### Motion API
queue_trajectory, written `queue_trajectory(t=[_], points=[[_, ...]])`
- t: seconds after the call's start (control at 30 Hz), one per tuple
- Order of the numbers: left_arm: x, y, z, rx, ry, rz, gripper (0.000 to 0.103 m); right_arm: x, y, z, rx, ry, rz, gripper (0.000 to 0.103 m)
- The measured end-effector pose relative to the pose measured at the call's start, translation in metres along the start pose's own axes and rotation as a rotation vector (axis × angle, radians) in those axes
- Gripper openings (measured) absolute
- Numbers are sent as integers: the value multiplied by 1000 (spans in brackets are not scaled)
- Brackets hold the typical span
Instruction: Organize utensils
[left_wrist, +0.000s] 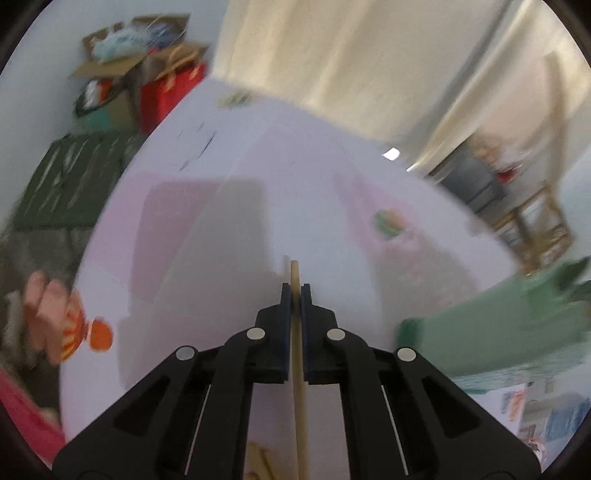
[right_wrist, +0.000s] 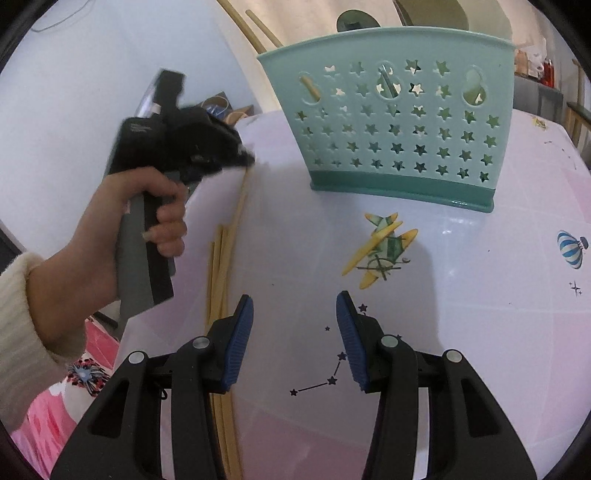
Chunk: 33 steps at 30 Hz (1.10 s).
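My left gripper (left_wrist: 294, 291) has its jaws pinched on one pale wooden chopstick (left_wrist: 294, 275), lifted over the white table with cartoon stickers (right_wrist: 480, 295). My right gripper (right_wrist: 294, 308) hangs empty, jaws half open. The teal plastic utensil basket with star holes (right_wrist: 388, 122) stands just ahead. I should tilt the stick upright and lower it into a compartment slowly. About three more loose chopsticks (right_wrist: 221, 266) lie on the table, though overlap blurs my count; one basket.
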<state>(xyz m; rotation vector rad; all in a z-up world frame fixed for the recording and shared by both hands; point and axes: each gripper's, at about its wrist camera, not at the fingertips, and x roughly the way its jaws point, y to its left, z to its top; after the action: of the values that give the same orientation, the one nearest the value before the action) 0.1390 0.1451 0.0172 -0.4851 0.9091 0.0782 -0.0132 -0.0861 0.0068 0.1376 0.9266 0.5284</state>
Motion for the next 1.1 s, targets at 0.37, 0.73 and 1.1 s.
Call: queue_trajectory(t=[0.37,0.73,1.1], points=[[-123,-9,31,31,-359,-54,2,10,15,7,-45,83,115,46],[-187,-4,35,118,-521,-31,0,76,57,56,-167,138,104,37],[-52,82,42,64,-109,120,23,75,51,55,-125,141,107,37]])
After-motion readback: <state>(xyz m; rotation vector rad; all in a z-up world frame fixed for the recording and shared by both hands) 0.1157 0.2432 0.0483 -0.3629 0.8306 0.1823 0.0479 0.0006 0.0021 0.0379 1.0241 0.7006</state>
